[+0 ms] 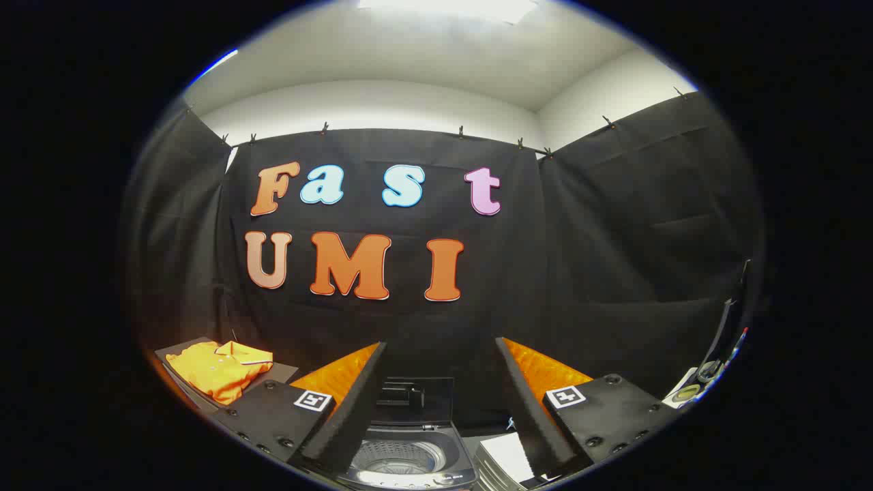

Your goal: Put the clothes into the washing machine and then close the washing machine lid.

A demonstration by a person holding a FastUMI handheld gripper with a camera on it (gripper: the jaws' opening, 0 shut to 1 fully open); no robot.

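Hand-held gripper (440, 402): fingers spread wide, grasping nothing.
Washing machine (409, 457): between the fingers, lid (416, 399) raised, drum showing.
Clothes (218, 368): orange shirt folded on the surface (283, 372), off beyond the left finger.

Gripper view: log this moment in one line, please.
gripper: open, holding nothing | washing machine: between fingers, lid up | orange shirt: folded, on left, untouched | stage: before pickup

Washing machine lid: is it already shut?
No, the washing machine lid stands raised behind the open drum, which sits between the open gripper fingers.
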